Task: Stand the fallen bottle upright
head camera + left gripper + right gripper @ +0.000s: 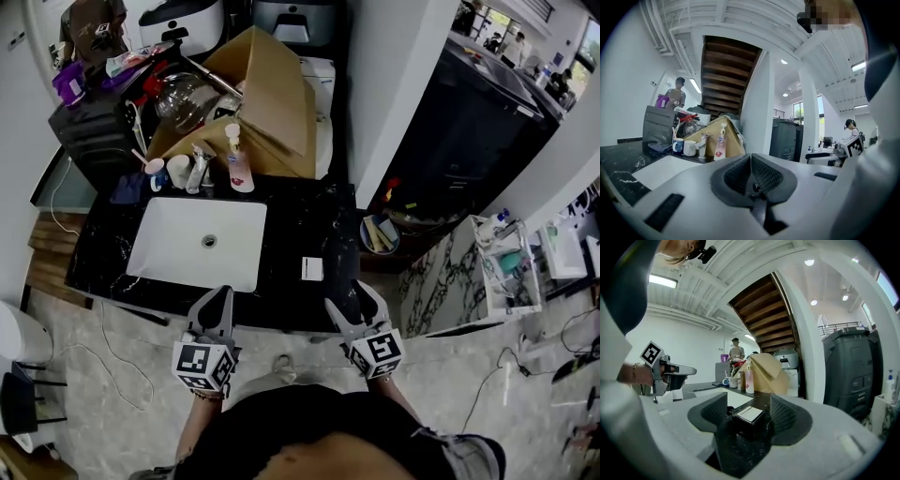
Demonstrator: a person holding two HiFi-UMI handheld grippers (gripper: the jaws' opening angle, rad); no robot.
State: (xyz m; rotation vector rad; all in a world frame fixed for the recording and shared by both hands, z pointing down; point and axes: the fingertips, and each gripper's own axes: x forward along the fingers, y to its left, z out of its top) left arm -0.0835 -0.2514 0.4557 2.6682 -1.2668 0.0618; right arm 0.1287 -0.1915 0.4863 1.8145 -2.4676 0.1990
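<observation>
Black marble bench (319, 220) with a white rectangular sink (178, 239) stretches ahead of both tongs. The left tongs (223, 292) are pressed together and hold nothing. The right tongs (349, 294) are spread. The small black bottle with a white label (312, 269) lies on the bench just ahead of them.

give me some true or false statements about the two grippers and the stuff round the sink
1. The left gripper has its jaws together. True.
2. The right gripper is clamped on the pump bottle. False: its jaws are apart and hold nothing.
3. The pump bottle lies on its side. False: it stands upright behind the sink.
4. A cardboard box sits behind the sink. True.
5. The sink is black. False: it is white, set in a black counter.
</observation>
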